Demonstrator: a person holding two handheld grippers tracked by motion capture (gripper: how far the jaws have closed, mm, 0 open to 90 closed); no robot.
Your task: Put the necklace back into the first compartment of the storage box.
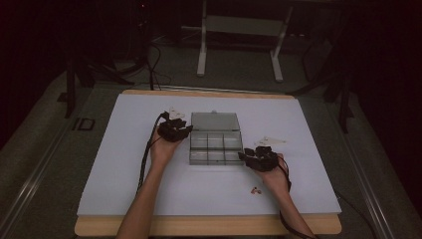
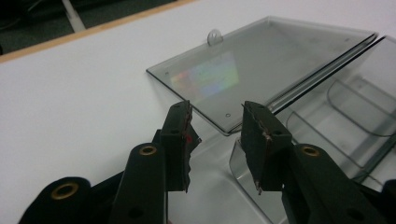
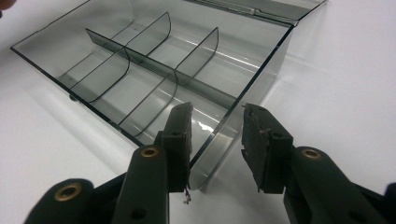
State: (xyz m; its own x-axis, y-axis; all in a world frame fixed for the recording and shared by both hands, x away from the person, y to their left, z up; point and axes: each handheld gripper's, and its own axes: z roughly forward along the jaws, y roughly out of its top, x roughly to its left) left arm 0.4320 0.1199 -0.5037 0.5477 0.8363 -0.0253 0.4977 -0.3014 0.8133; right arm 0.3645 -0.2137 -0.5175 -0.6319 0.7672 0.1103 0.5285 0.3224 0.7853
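high view dim | gripper views bright | lid (image 2: pixel 261 60) glare

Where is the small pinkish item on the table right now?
In the high view, the small pinkish item lies on the white table near its front edge, just left of the person's right forearm, in front of the compartment box.

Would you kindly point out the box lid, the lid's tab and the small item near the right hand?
Box lid (image 2: pixel 261 60), left gripper view, flat middle.
Lid's tab (image 2: pixel 214 36), left gripper view, rounded top.
Small item (image 1: pixel 256 189), high view, its middle.
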